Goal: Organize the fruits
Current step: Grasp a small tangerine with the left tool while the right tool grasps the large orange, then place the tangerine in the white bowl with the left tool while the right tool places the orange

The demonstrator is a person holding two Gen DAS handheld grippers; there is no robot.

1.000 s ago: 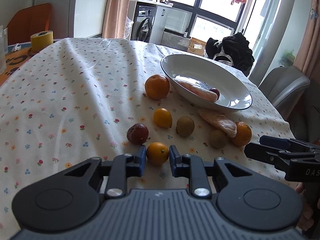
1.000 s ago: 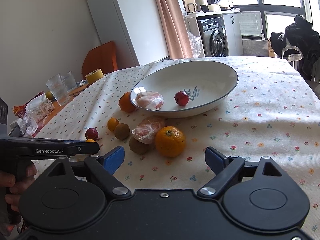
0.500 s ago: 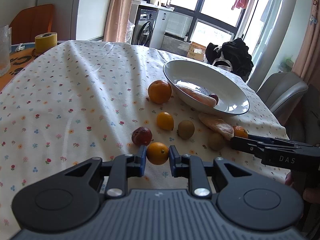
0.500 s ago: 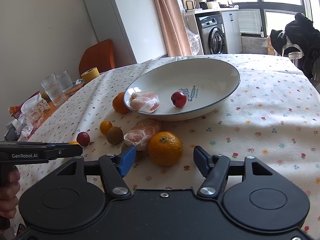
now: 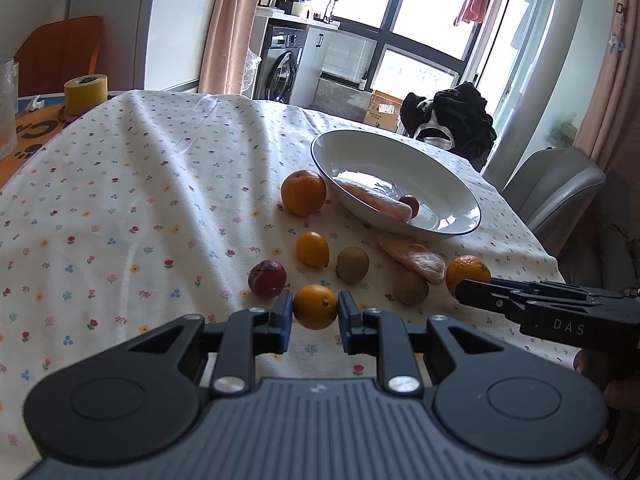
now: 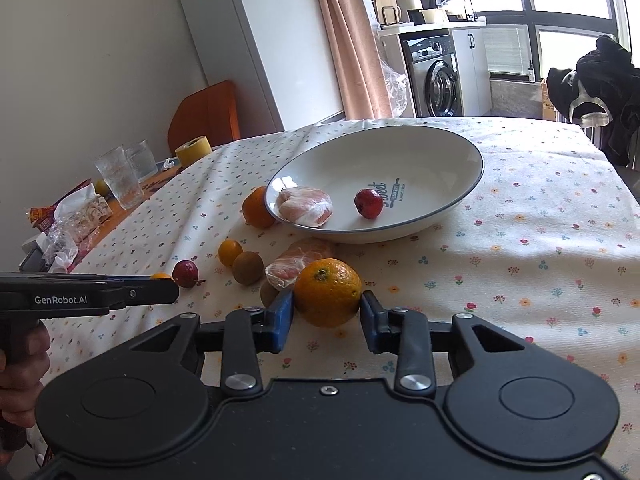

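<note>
A round table under a floral tablecloth [image 5: 120,184] fills a bright kitchen-dining room, with a washing machine [image 6: 436,76] against the far wall by the window. Nearest the camera, the left gripper [image 5: 315,314], marked "GenRobot.AI" on its side in the right wrist view, has its blue pads pressed on either side of a small orange citrus [image 5: 315,306], which it clasps just above the cloth. The right gripper [image 6: 327,314] (side lettering "DAS" in the left wrist view) is closed to the width of a large orange [image 6: 328,291], both pads touching its skin. Just beyond lie a dark red fruit [image 5: 267,279], a small yellow-orange fruit [image 5: 312,248], two kiwis [image 5: 353,264], and a wrapped peeled segment [image 6: 298,262]. Farther off, another orange [image 5: 303,192] touches the rim of a white bowl [image 6: 448,152], printed with unreadable script, holding a second wrapped segment [image 6: 306,206] and a small red fruit [image 6: 368,203]. A yellow tape roll [image 5: 85,88] and two glasses [image 6: 120,176] stand at the far edge.
</note>
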